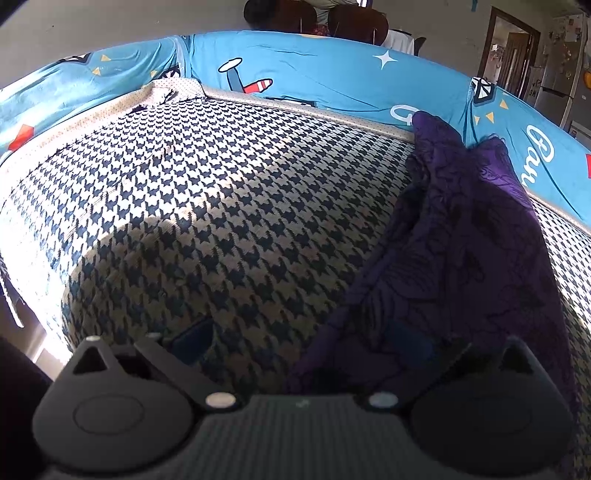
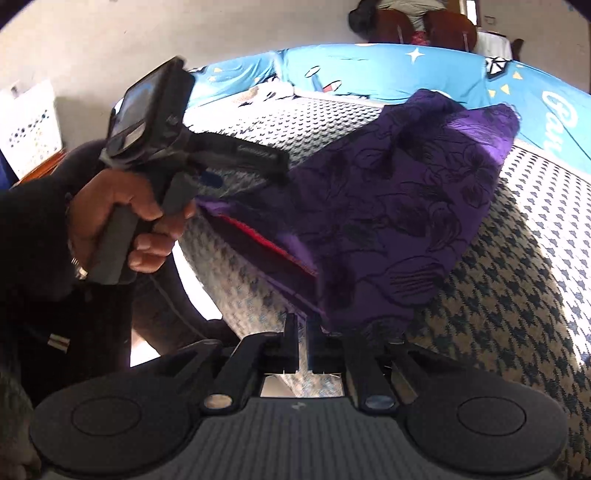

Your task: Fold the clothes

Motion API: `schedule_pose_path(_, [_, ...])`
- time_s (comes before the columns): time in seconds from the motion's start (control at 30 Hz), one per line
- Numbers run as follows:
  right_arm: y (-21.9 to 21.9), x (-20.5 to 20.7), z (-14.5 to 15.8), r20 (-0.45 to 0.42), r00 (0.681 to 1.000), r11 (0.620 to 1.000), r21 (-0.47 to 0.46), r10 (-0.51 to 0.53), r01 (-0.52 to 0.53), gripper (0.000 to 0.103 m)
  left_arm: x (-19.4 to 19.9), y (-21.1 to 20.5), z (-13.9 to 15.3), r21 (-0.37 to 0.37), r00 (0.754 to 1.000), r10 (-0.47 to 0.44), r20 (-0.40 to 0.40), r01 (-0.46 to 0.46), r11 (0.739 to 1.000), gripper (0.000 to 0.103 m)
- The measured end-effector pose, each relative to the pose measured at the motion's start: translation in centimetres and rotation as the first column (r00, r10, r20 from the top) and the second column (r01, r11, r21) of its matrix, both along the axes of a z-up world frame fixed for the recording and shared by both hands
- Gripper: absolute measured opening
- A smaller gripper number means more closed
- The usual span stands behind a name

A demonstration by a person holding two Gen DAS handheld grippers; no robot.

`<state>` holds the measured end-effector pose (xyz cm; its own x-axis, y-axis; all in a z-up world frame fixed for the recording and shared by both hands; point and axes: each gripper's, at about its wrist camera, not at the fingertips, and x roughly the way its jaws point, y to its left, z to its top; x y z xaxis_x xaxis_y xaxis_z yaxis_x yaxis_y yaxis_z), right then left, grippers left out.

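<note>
A purple garment (image 1: 461, 236) with a dark flower print lies bunched on the houndstooth cover (image 1: 207, 206), right of centre in the left wrist view. My left gripper (image 1: 301, 341) is open, its fingers wide apart, and the cloth drapes over the right finger. In the right wrist view the purple garment (image 2: 399, 206) is lifted off the cover, showing a red-lined hem (image 2: 266, 243). My right gripper (image 2: 302, 325) has its fingers nearly together on the garment's lower edge. A hand (image 2: 122, 206) holds the left gripper at the garment's left corner.
A blue cartoon-print sheet (image 1: 325, 74) rises as a wall along the far side of the houndstooth cover. Dark chairs (image 1: 354, 22) stand behind it. A doorway and a fridge (image 1: 554, 85) are at the far right. The cover's near left edge (image 2: 207, 280) drops off beside the person's dark sleeve.
</note>
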<state>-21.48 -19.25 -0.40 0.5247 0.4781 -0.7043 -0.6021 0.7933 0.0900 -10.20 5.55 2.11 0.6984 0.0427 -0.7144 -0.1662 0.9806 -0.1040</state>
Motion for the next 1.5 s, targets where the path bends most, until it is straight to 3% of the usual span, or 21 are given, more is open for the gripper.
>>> schedule_pose_path(0.1, [0.2,-0.4,-0.1,0.002,1.0,1.0,0.001,0.006,-0.006,0.007,-0.1,-0.1,0.0,0.004,1.0,-0.008,-0.002,0.008,1.0,0.103])
schedule_pose_path(0.4, [-1.2,1.0,1.9,0.037,0.99,0.978,0.168,-0.135,0.127,0.008,-0.1,-0.3,0.0,0.008,1.0,-0.014,-0.005,0.014,1.0,0.103])
schedule_pose_path(0.63, [0.1,3.5,0.6,0.014,0.974,0.961,0.164,-0.228,0.223,0.018,-0.2,-0.3,-0.1,0.008,1.0,-0.013,-0.007,0.013,1.0,0.103])
schedule_pose_path(0.77, [1.1,3.9,-1.0,-0.04,0.979,0.969,0.146,-0.198,0.201,0.019,0.0,-0.2,-0.2,0.005,1.0,-0.008,-0.007,0.008,1.0,0.103])
schedule_pose_path(0.97, [2.7,2.9,-2.5,-0.146,0.988,0.99,0.13,-0.039,0.058,0.022,0.6,-0.5,-0.2,0.0,1.0,-0.009,-0.014,0.009,1.0,0.103])
schedule_pose_path(1.3, [1.5,2.1,-0.3,-0.076,0.997,0.979,0.201,-0.019,0.034,0.029,3.6,-1.9,2.1,-0.008,0.996,-0.063,0.056,0.064,0.998,0.103])
schedule_pose_path(1.5, [1.9,3.1,1.2,-0.047,0.998,0.988,0.147,-0.045,0.051,0.037,6.4,-3.3,2.9,-0.006,0.992,-0.102,0.075,0.103,0.995,0.103])
